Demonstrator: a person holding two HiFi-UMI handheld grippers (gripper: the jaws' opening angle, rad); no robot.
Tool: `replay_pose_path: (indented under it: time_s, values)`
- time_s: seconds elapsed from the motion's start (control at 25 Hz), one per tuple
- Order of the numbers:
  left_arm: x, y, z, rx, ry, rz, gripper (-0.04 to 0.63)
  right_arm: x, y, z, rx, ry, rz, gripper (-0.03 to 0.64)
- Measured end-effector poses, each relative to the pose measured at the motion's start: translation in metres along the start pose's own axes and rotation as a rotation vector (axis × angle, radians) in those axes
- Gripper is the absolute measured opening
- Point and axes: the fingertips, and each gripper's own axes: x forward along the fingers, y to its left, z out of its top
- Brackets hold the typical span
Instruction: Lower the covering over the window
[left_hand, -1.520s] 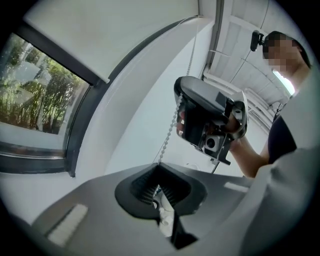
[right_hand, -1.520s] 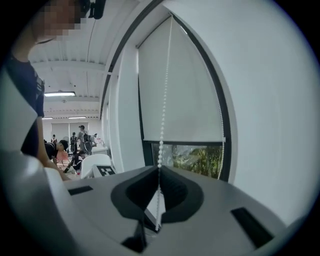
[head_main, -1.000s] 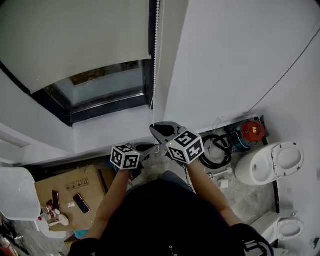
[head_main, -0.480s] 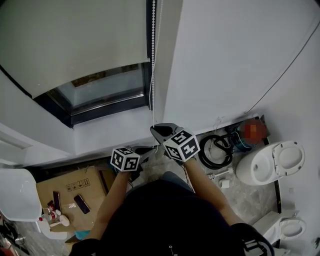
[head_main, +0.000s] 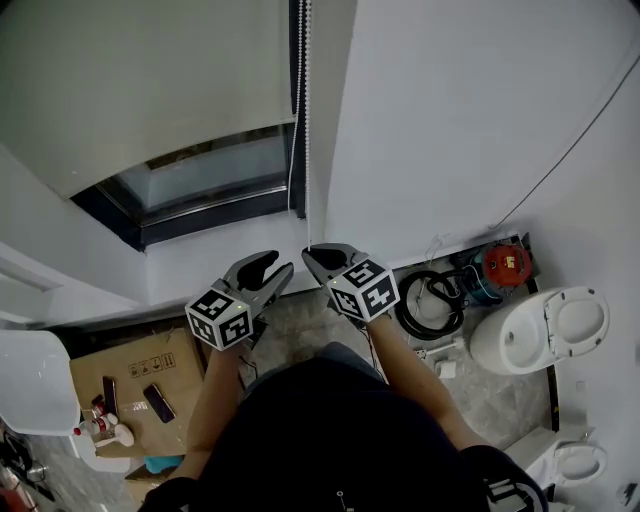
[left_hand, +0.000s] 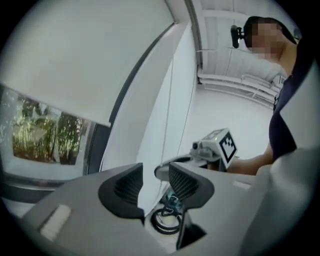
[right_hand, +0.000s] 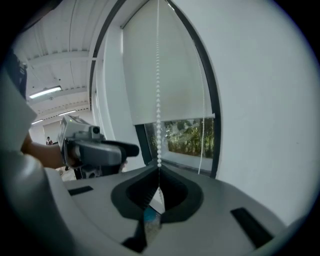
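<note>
**item: bead chain** (head_main: 307, 120). white, small round beads on a cord.
- long axis: vertical. it runs along the right edge of the dark window frame, down from the top of the head view into the right gripper (head_main: 312, 254).
- second strand (head_main: 291, 185): thinner, hangs just left of the gripped one against the frame. it is probably the other side of the same loop, though it is too fine to be sure.

**right gripper:** jaws together, clamped on the bead chain at its lowest visible bead. the cord passes down between the pads.

**left gripper** (head_main: 276, 264): jaws have just been opening and stand wide apart, with nothing between them. through the gap the left gripper view shows only floor and a black coil of hose (left_hand: 165, 222).

**relation that matters:** the two grippers sit side by side, near but not touching.
- the chain lies just to the right of the left gripper's fingers and rises above them.
- the right gripper is the one on the chain, and the left is free.
- judged next need: the free gripper takes the chain above the held point, closing across the vertical cord.

**item: blind** (head_main: 150, 90). pale grey-white, plain, flat, with a straight bottom edge.
- it covers most of the window, leaving a strip of glass (head_main: 215, 175) bare beneath it.
- green trees show through the glass.
- judged: the lowering is well along but not finished.
</note>
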Motion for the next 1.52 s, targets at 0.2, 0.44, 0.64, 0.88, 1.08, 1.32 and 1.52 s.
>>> replay_pose_path:
  time_s: [0.2, 0.44, 0.64, 0.88, 1.08, 1.32, 1.52]
  values:
    - [-0.008, -0.012, 0.065, 0.09, -0.126, 0.067, 0.15, -0.004, -0.007, -0.003, -0.001, 0.015, 0.015, 0.015]
    - [-0.017, -0.033, 0.108, 0.169, -0.192, 0.166, 0.109, -0.003, -0.014, -0.003, -0.007, 0.034, 0.032, 0.015]
    - [-0.026, -0.04, 0.122, 0.23, -0.206, 0.301, 0.016, -0.008, -0.026, -0.002, -0.049, 0.037, -0.011, 0.015]
    - [-0.03, -0.032, 0.115, 0.214, -0.167, 0.401, 0.012, -0.033, -0.046, 0.008, -0.098, -0.018, -0.165, 0.079]
    - [-0.029, -0.03, 0.116, 0.208, -0.2, 0.461, 0.012, -0.093, -0.065, 0.056, -0.111, -0.207, -0.322, 0.086]
    - [-0.029, -0.048, 0.146, 0.268, -0.261, 0.496, 0.012, -0.168, -0.058, 0.129, -0.192, -0.421, -0.427, 0.04]
    - [-0.038, -0.067, 0.182, 0.337, -0.332, 0.541, 0.012, -0.221, -0.046, 0.179, -0.26, -0.577, -0.477, 0.014]
